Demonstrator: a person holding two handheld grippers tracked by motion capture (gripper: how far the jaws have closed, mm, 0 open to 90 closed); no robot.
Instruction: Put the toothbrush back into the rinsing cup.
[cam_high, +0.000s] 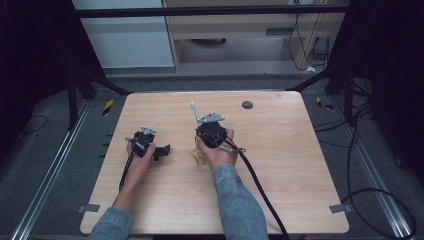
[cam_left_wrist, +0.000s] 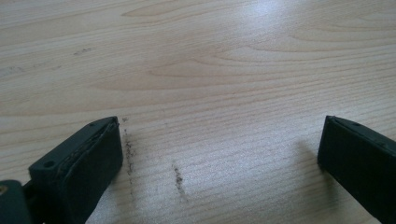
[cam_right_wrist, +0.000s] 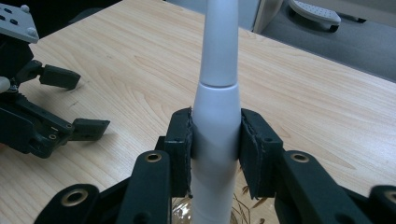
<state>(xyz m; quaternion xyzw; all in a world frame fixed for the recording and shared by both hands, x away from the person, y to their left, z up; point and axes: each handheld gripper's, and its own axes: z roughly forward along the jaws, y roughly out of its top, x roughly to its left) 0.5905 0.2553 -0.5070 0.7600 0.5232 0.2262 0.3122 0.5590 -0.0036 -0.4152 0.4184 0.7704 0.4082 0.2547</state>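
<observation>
Wooden table (cam_high: 280, 165) seen from above: right gripper (cam_right_wrist: 215, 140), near centre, clamps a white tapered handle (cam_right_wrist: 217, 93) pointing to twelve o'clock; left gripper (cam_left_wrist: 215, 154) at its nine o'clock rests with jaws spread, empty. Likely best done by keeping the clamp steady

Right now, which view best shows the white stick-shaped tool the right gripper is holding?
The right gripper view: the white tool stands close up between the right gripper pads, which clamp its thicker lower section below a seam. The high view gives just its thin tip rising above the person's right hand. The left gripper view looks at bare wooden table.
</observation>
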